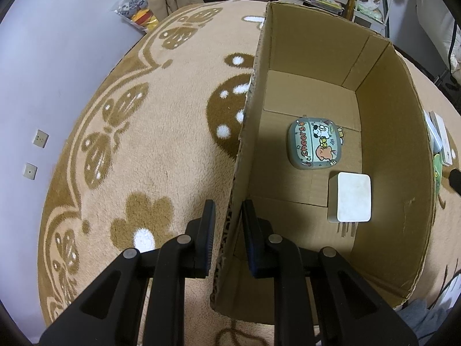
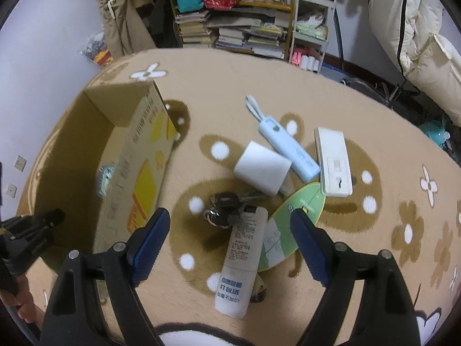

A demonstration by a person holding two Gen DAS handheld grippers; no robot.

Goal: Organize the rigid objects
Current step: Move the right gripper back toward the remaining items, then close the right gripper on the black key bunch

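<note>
My left gripper (image 1: 229,216) is shut on the left wall of the cardboard box (image 1: 247,115), one finger on each side. Inside the box lie a cartoon-printed case (image 1: 315,144) and a white charger (image 1: 353,197). My right gripper (image 2: 229,225) is open and empty above a white tube (image 2: 243,259). Around the tube on the rug lie a bunch of keys (image 2: 226,206), a green card (image 2: 291,225), a white block (image 2: 262,167), a light blue power bank (image 2: 288,150) and a white remote (image 2: 334,161). The box (image 2: 138,161) stands to the left.
A beige patterned rug (image 2: 374,115) covers the floor. Shelves stacked with books (image 2: 245,28) stand at the back, a folded mattress (image 2: 417,43) at the right, a wall (image 1: 43,72) at the left. My left gripper (image 2: 28,230) shows at the right wrist view's left edge.
</note>
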